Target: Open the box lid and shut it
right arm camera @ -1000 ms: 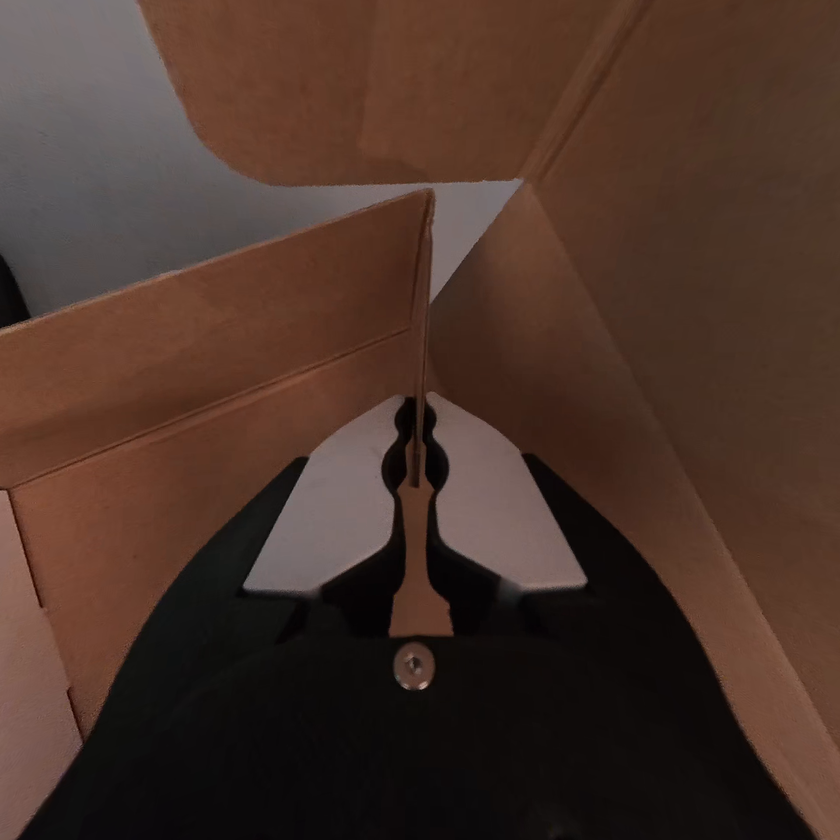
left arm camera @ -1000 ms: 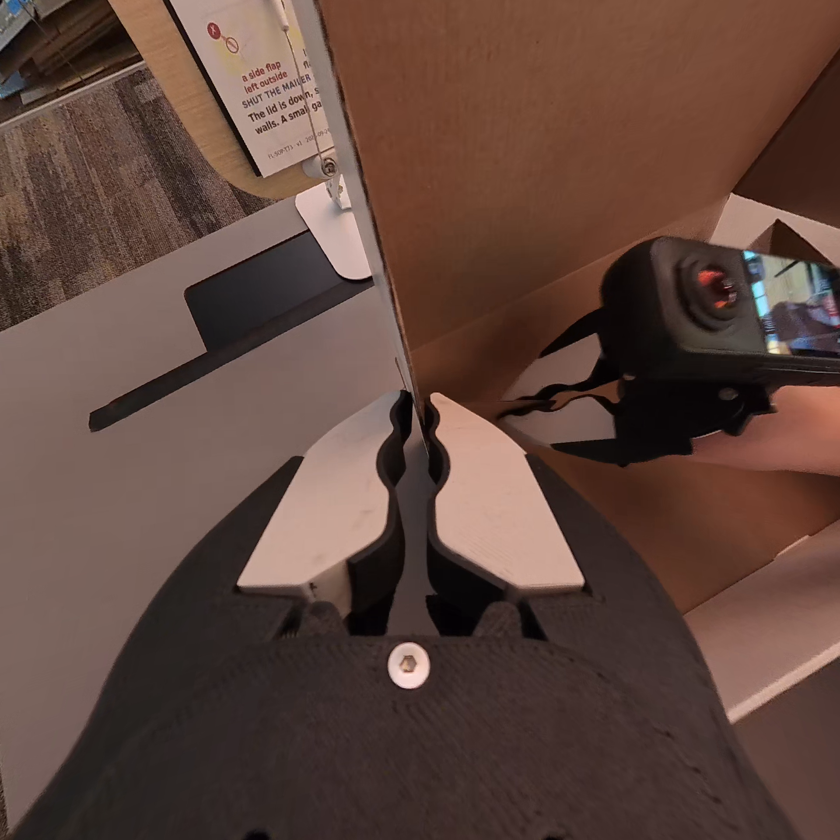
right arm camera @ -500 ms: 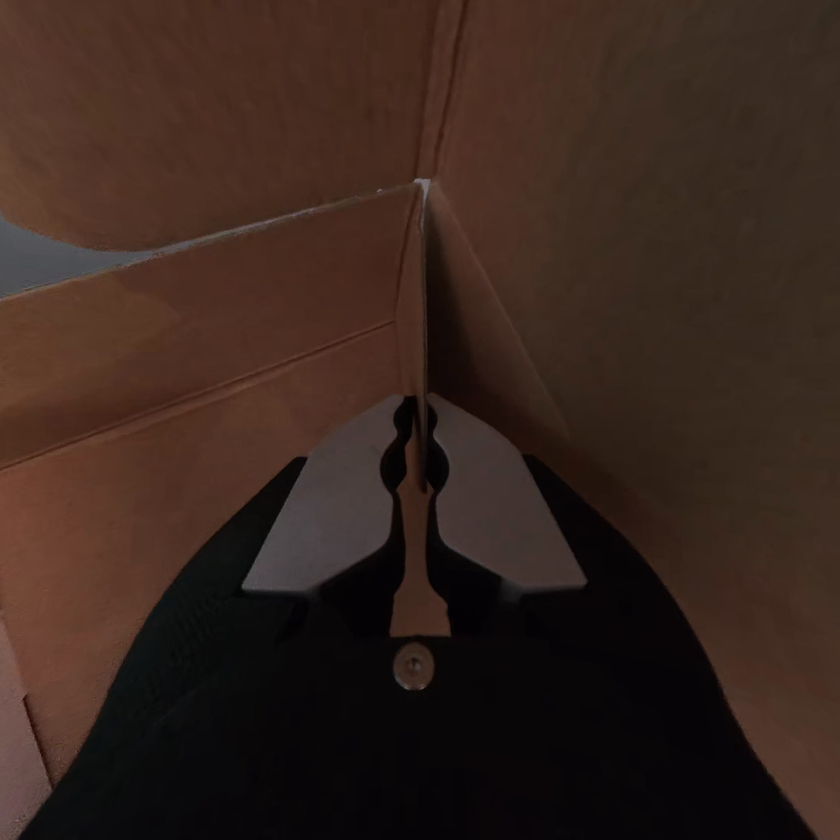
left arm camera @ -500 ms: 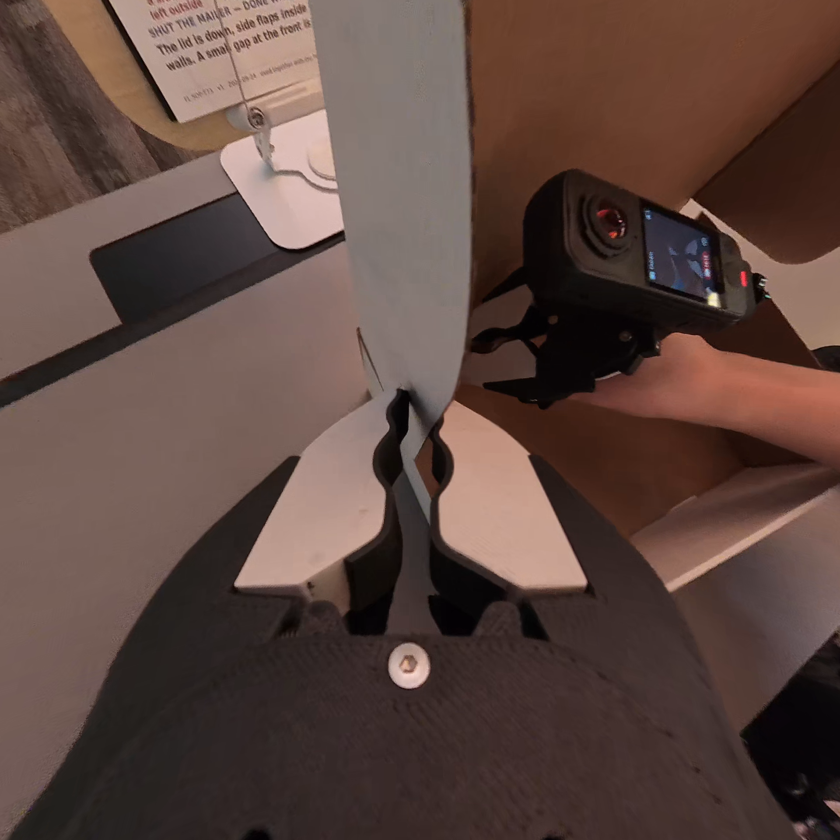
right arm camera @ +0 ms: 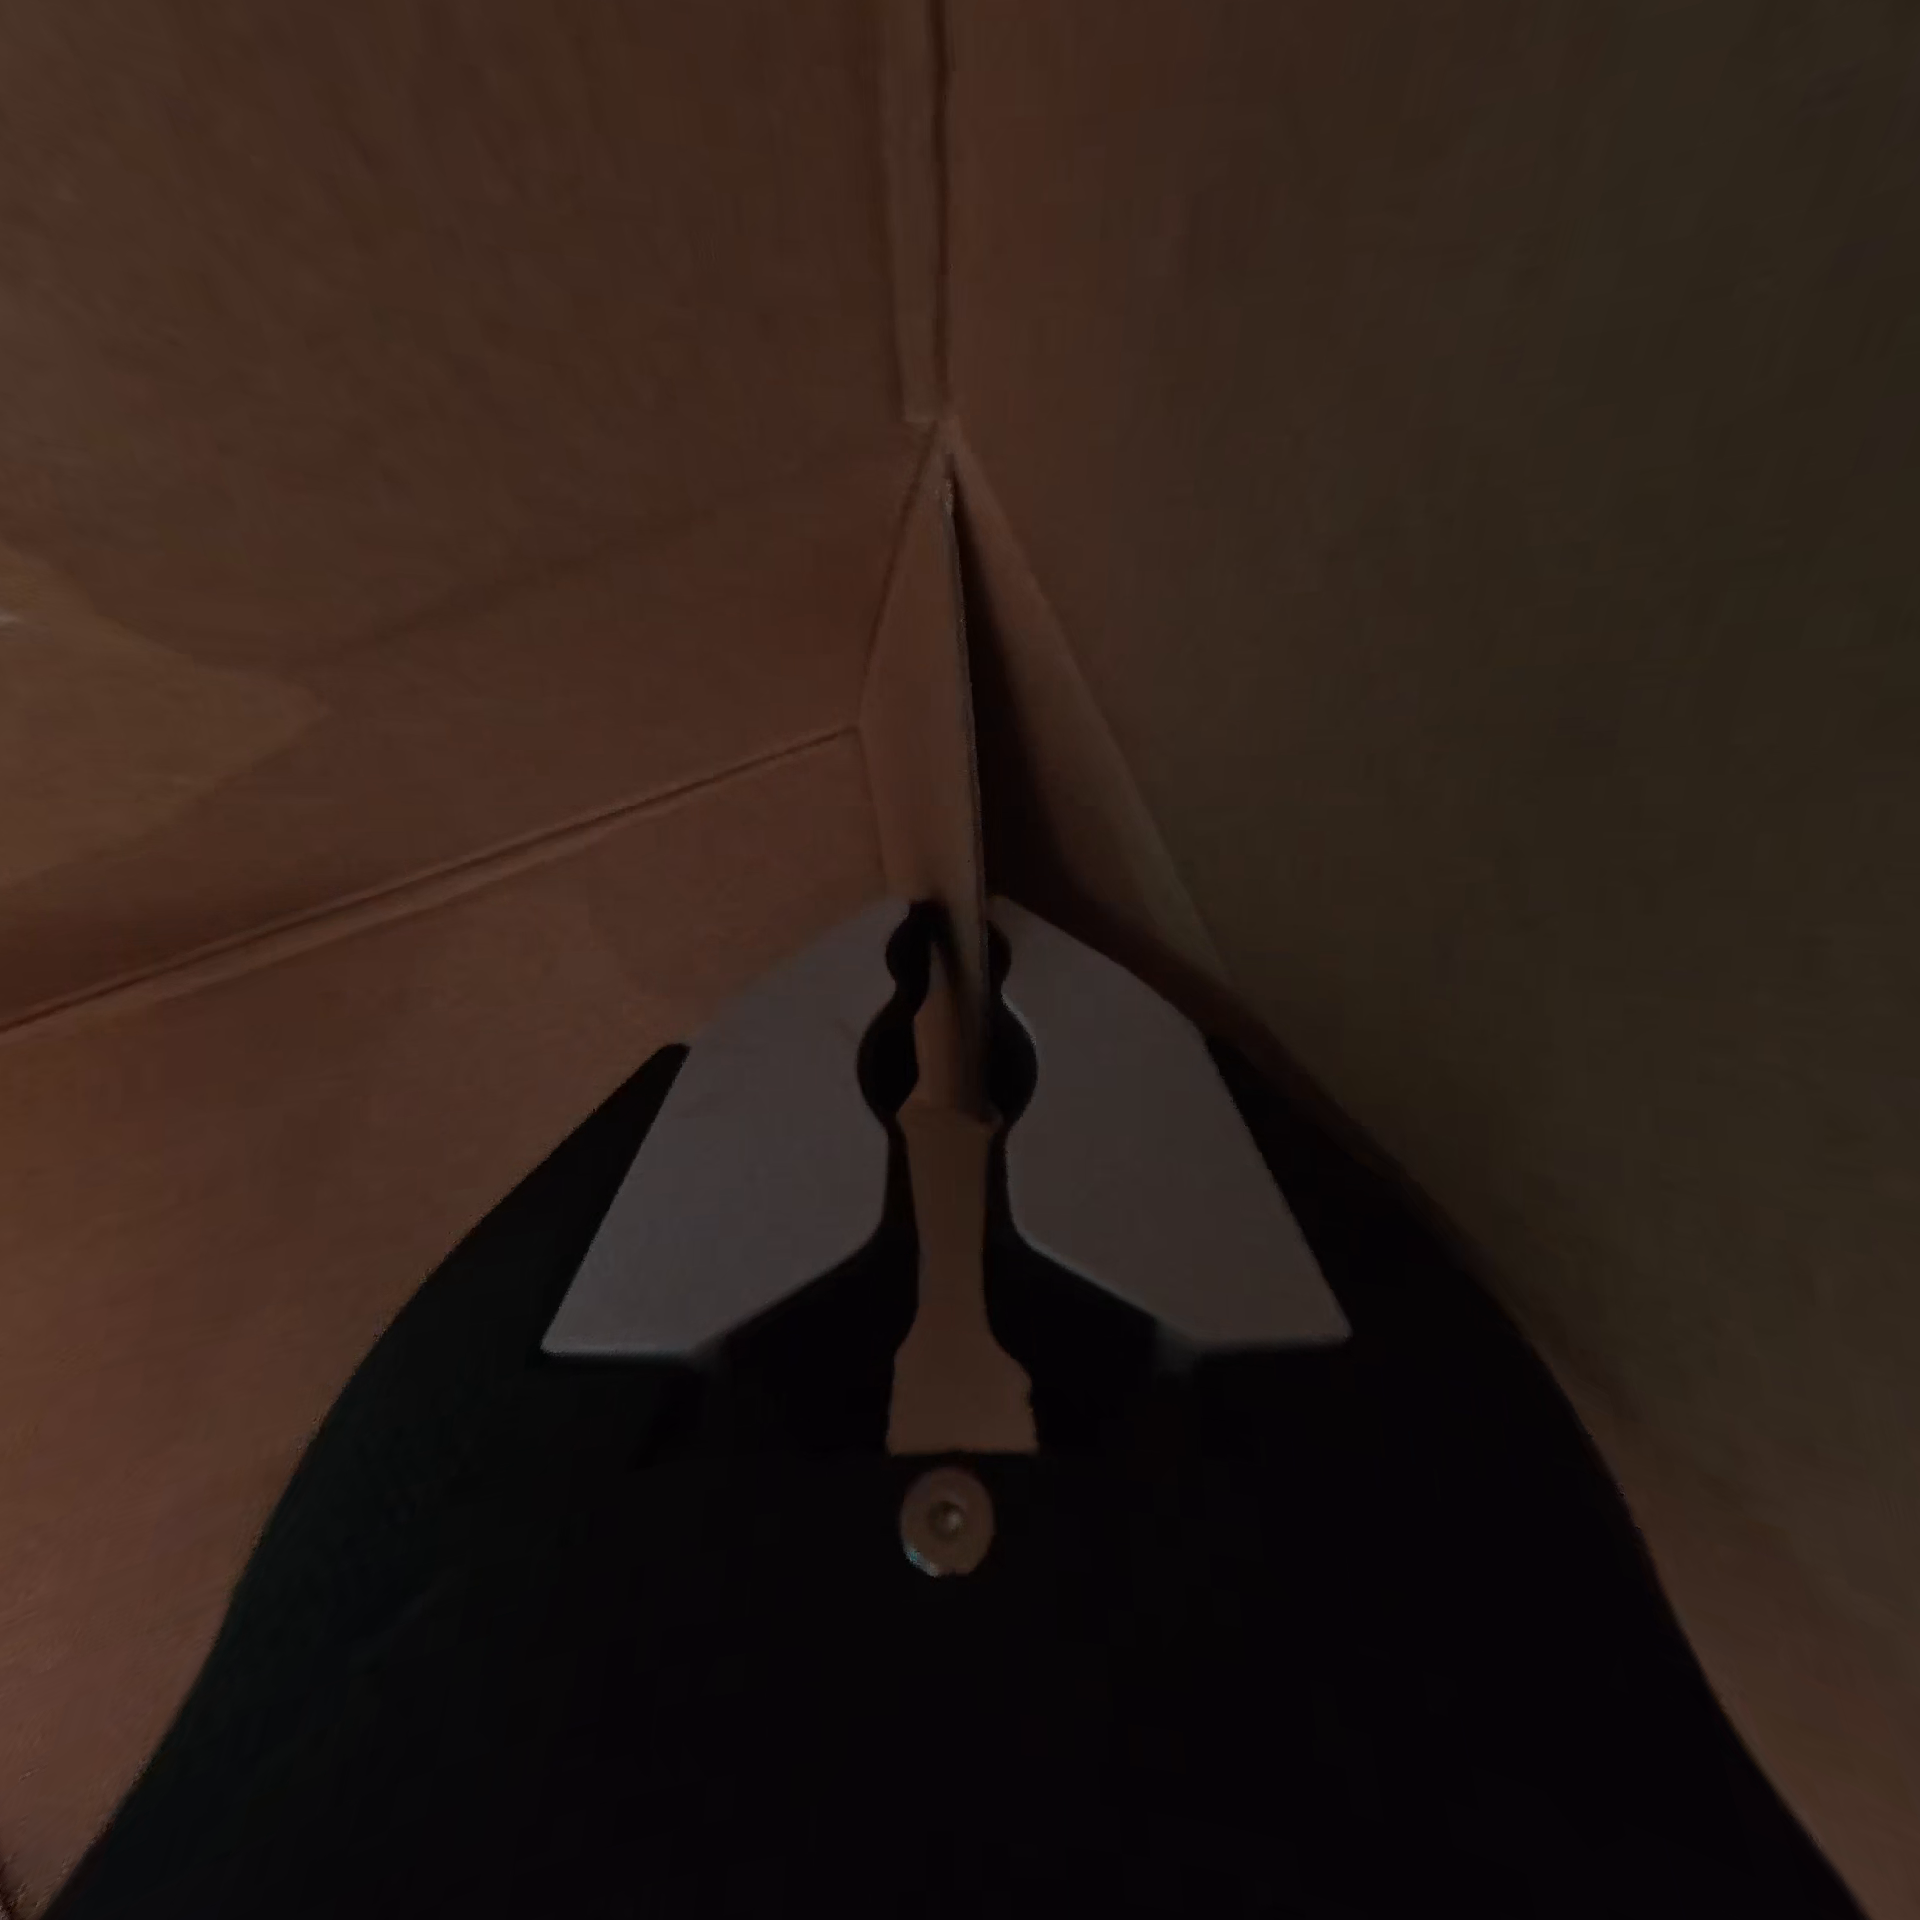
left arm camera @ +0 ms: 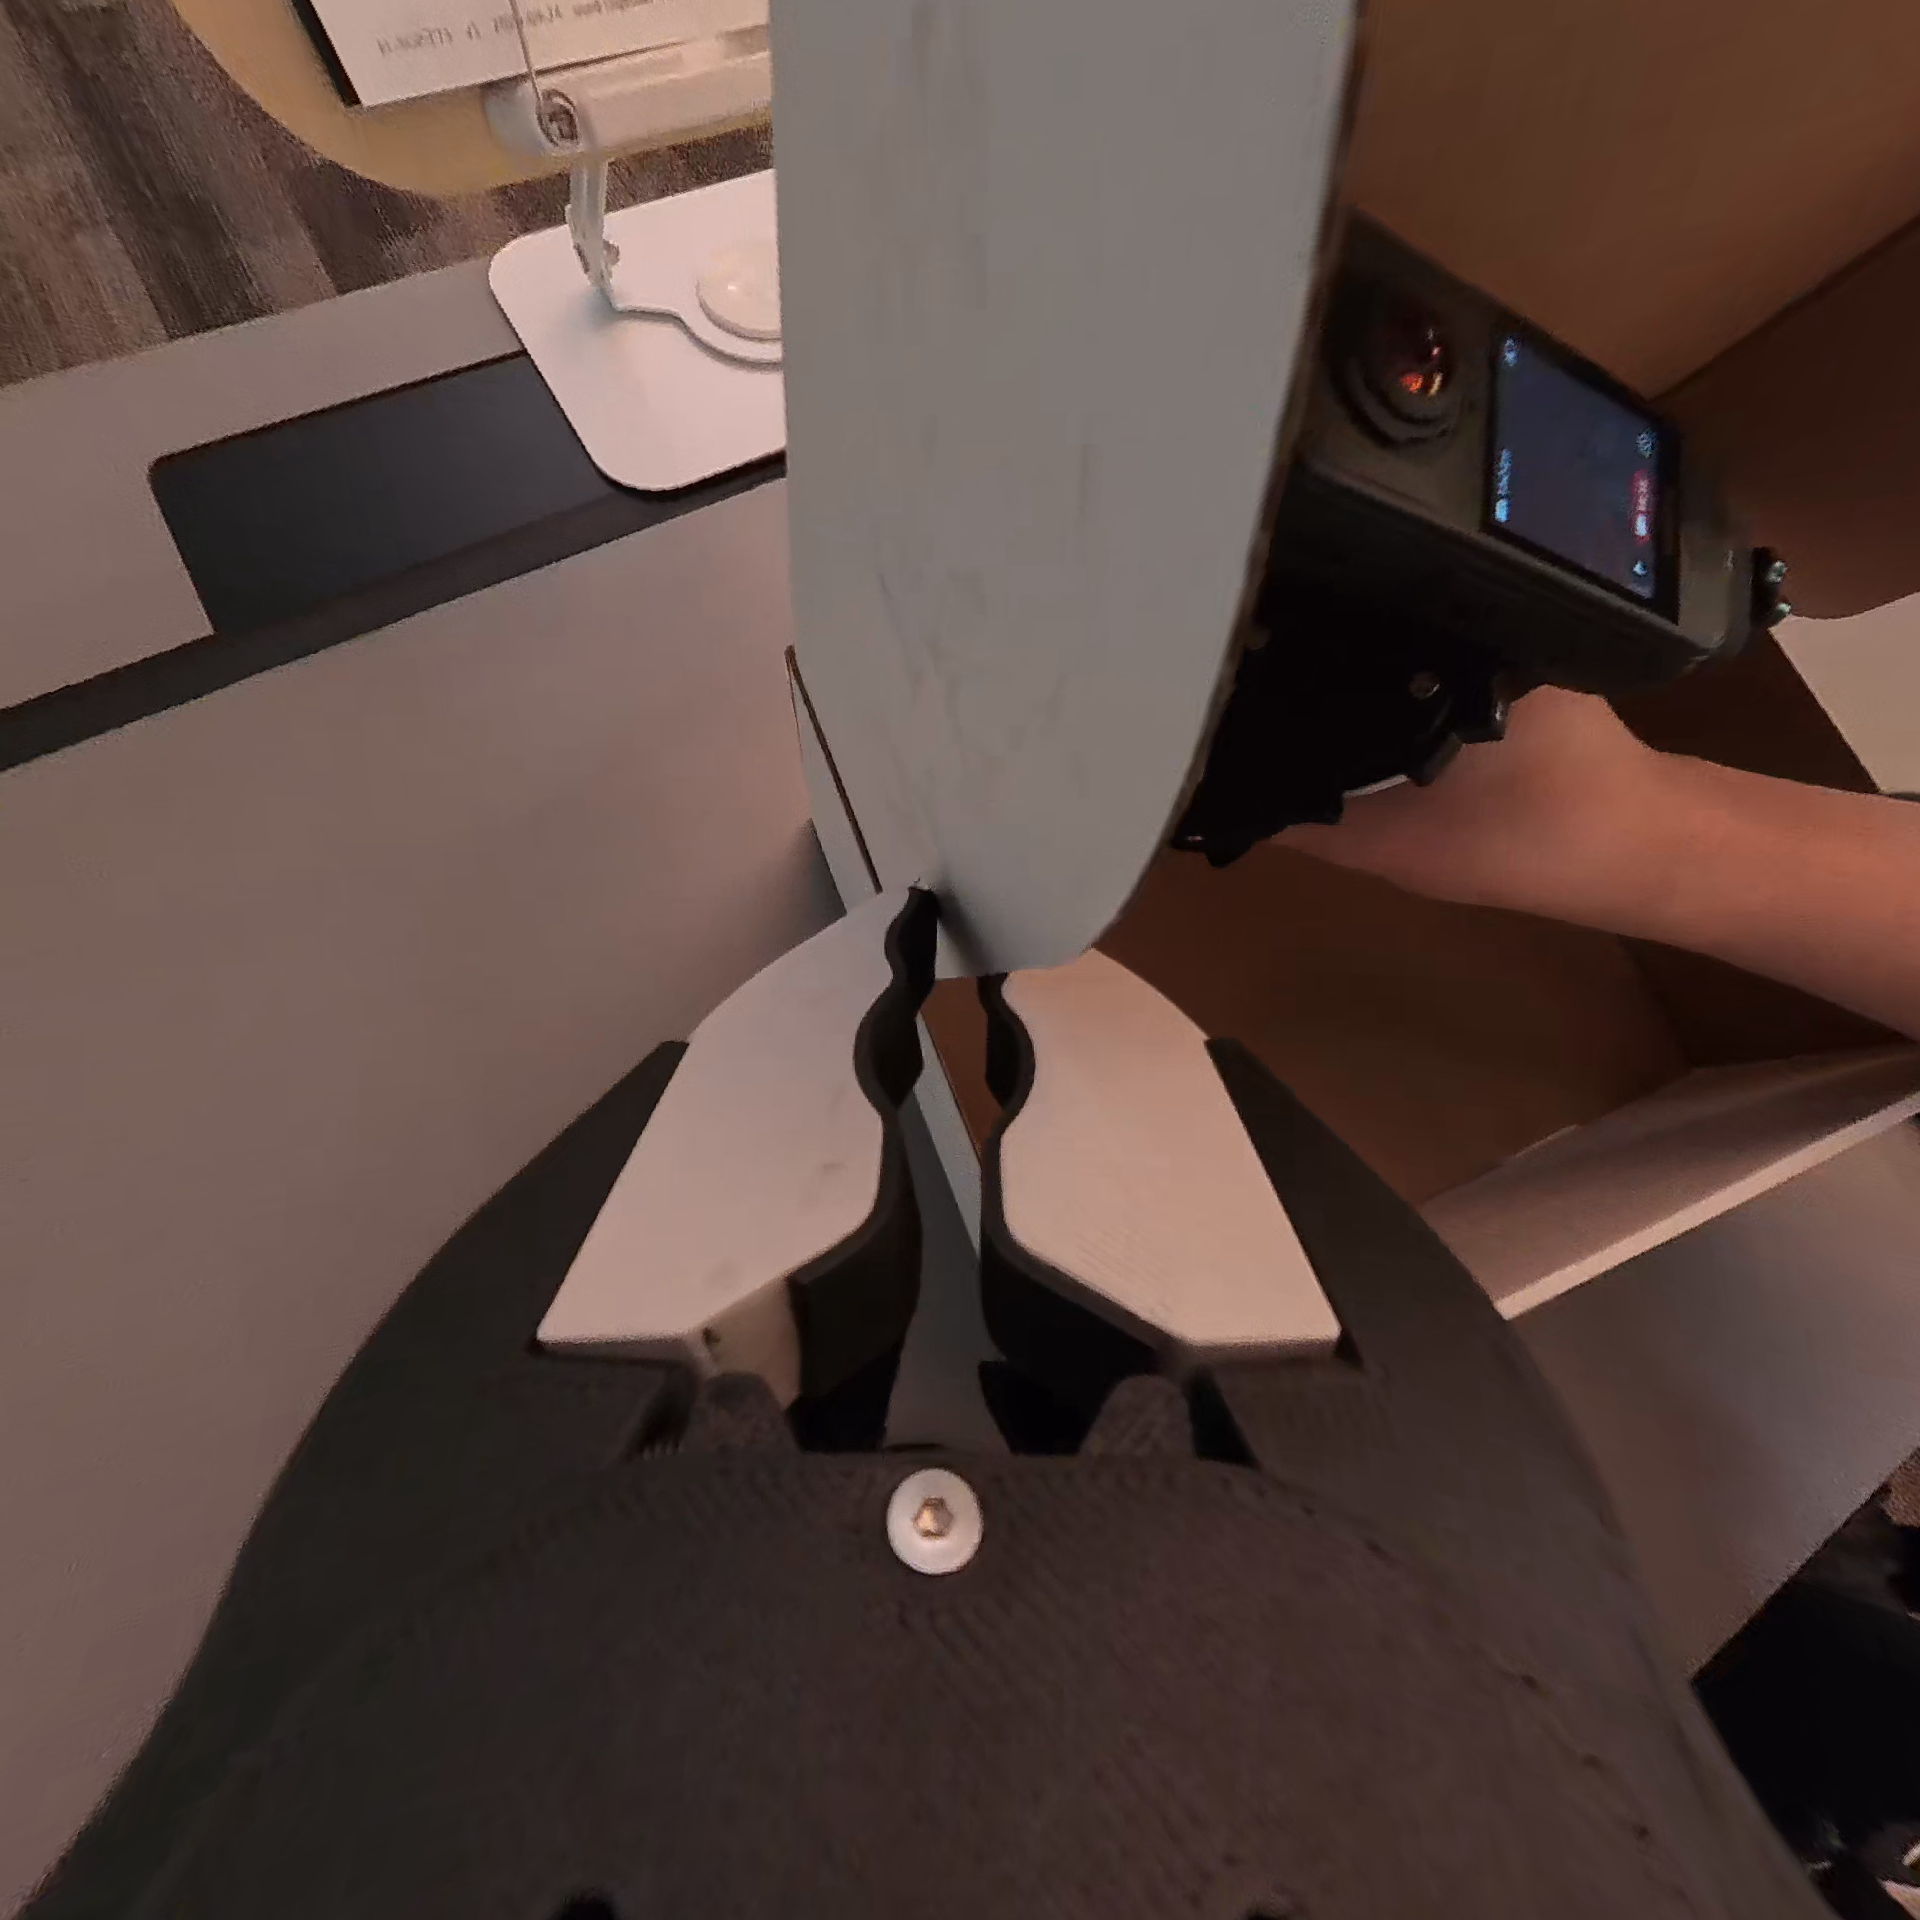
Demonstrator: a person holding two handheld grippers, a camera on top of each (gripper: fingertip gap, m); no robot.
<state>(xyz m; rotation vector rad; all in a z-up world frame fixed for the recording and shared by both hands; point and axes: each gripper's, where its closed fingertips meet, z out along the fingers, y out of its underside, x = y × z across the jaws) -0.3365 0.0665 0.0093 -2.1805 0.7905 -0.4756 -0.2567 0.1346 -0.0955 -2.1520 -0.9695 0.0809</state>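
A cardboard mailer box, brown inside (left arm camera: 1403,1018) and white outside, lies open on the grey table. In the left wrist view my left gripper (left arm camera: 951,935) is shut on the lid's rounded white side flap (left arm camera: 1039,468), which stands upright in front of it. My right gripper (left arm camera: 1455,582), with its black camera, reaches into the box behind that flap. In the right wrist view the right gripper (right arm camera: 951,920) is shut on a thin brown cardboard flap (right arm camera: 961,748) in an inner corner. The lid (right arm camera: 468,312) hangs close above and the view is dark.
A grey table (left arm camera: 364,987) with a black slot (left arm camera: 343,499) lies to the left. A white stand base (left arm camera: 644,364) holds a printed sheet at the back. A person's forearm (left arm camera: 1662,831) crosses the box. The box's white front wall (left arm camera: 1683,1164) is at the right.
The lid has come down over the box, so the right wrist view has gone dark. The white side flap has swung across the left wrist view. Both grippers keep their hold.
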